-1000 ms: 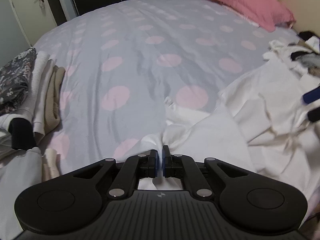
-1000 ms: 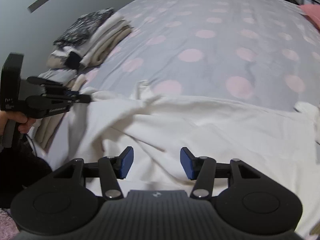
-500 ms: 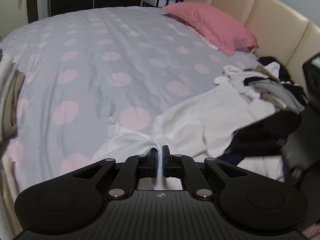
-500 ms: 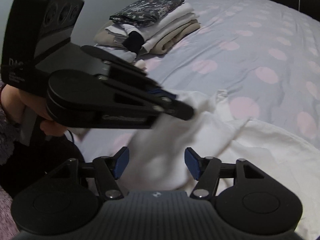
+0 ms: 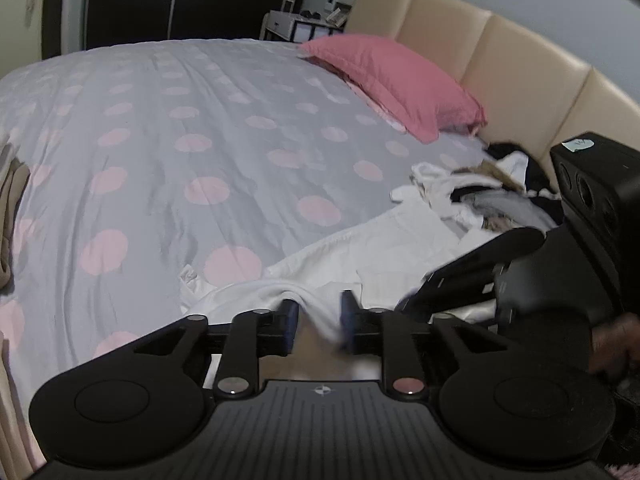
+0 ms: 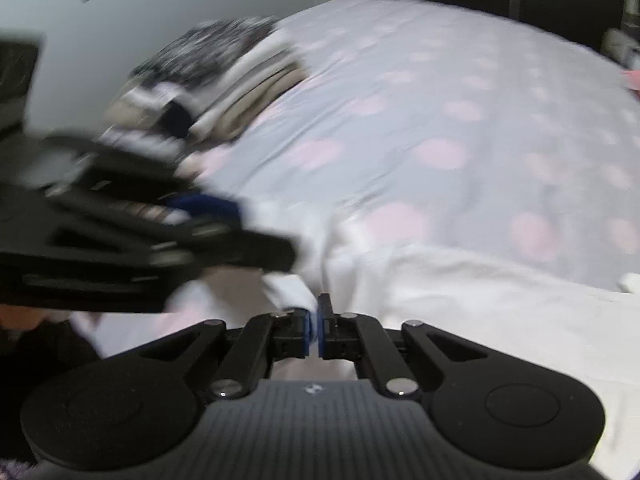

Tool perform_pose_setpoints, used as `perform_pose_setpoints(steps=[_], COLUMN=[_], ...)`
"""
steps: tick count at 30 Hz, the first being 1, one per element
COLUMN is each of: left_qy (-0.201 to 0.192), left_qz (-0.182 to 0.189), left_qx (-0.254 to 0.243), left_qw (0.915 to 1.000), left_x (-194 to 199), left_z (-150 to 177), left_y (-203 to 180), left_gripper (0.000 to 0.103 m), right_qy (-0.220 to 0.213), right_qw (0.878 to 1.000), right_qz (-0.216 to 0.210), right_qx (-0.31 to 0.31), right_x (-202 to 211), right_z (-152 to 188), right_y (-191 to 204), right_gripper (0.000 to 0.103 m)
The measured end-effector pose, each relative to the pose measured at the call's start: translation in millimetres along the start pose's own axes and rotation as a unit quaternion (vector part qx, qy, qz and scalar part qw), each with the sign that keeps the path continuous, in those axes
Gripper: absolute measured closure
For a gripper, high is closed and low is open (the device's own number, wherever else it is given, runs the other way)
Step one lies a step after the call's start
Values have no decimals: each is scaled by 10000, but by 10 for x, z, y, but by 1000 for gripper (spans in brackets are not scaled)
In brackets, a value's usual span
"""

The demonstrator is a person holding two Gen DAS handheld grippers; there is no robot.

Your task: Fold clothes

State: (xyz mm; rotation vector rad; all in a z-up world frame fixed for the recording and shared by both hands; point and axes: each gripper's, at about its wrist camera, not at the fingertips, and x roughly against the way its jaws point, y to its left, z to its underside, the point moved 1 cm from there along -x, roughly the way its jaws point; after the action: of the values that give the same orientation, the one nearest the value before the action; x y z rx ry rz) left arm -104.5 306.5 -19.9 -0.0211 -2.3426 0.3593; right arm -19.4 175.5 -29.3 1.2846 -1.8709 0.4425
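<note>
My left gripper (image 5: 319, 322) stands part open, its jaws wide enough that the fold of the white garment (image 5: 372, 252) hanging between them looks loose, draped rather than pinched. My right gripper (image 6: 314, 328) is closed tight, with a corner of the same white cloth caught between its blue pads (image 6: 305, 330). The two tools sit very near each other at the near edge of the bed (image 5: 208, 128), and I judge that this is a hand-over: the right takes the corner so the left is free to find another one.

The garment lies on the near right part of the spotted grey cover, crumpled by my jaws and flatter further out. Its long axis seems to run from my jaws away to the right, toward the heap of unfolded clothes (image 5: 476, 196) by the headboard (image 5: 516, 72); which end is collar or hem I cannot tell.

Farther off, the pink pillow (image 5: 392, 84) rests at the far right. In the right wrist view a stack of folded clothes (image 6: 224, 80) sits at the far left, blurred, likely where this piece will go once folded.
</note>
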Motion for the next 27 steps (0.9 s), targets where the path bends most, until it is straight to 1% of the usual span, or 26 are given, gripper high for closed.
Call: perform_pose_setpoints(steps=[2, 3, 5, 7, 10, 13, 18, 23, 25, 27], left_qy=[-103, -173, -242, -278, -242, -146, 50, 187, 240, 314], left_qz=[18, -103, -299, -458, -583, -676, -736, -760, -756, -739], left_qx=[79, 39, -2, 2, -22, -95, -328, -565, -644, -721], left_qw=[9999, 9998, 9993, 9986, 9980, 9976, 9967, 9953, 9948, 9942], left_x=[58, 86, 122, 141, 133, 99, 26, -46, -77, -117], left_z=[-8, -7, -6, -2, 21, 58, 131, 186, 204, 229], left_y=[39, 52, 81, 120, 153, 165, 112, 48, 18, -17], left_gripper=[78, 77, 68, 62, 62, 60, 59, 59, 58, 58], right_qy=[-133, -173, -200, -197, -149, -45, 197, 452, 521, 564], right_qw=[9991, 9983, 9960, 9932, 9885, 9831, 9759, 9676, 9618, 9547], right_qz=[369, 500, 700, 936, 1293, 1553, 1734, 1927, 2091, 2347], right_qx=[-166, -258, -513, -662, -772, -965, -1310, -1566, -1690, -1741], right_x=[80, 126, 214, 284, 381, 481, 562, 636, 676, 725], right_z=[-22, -23, -17, 14, 115, 269, 556, 874, 1004, 1101], right_y=[-189, -286, -492, -665, -888, -1131, -1443, -1652, -1753, -1854], right_gripper=[99, 99, 99, 99, 99, 99, 99, 99, 99, 99])
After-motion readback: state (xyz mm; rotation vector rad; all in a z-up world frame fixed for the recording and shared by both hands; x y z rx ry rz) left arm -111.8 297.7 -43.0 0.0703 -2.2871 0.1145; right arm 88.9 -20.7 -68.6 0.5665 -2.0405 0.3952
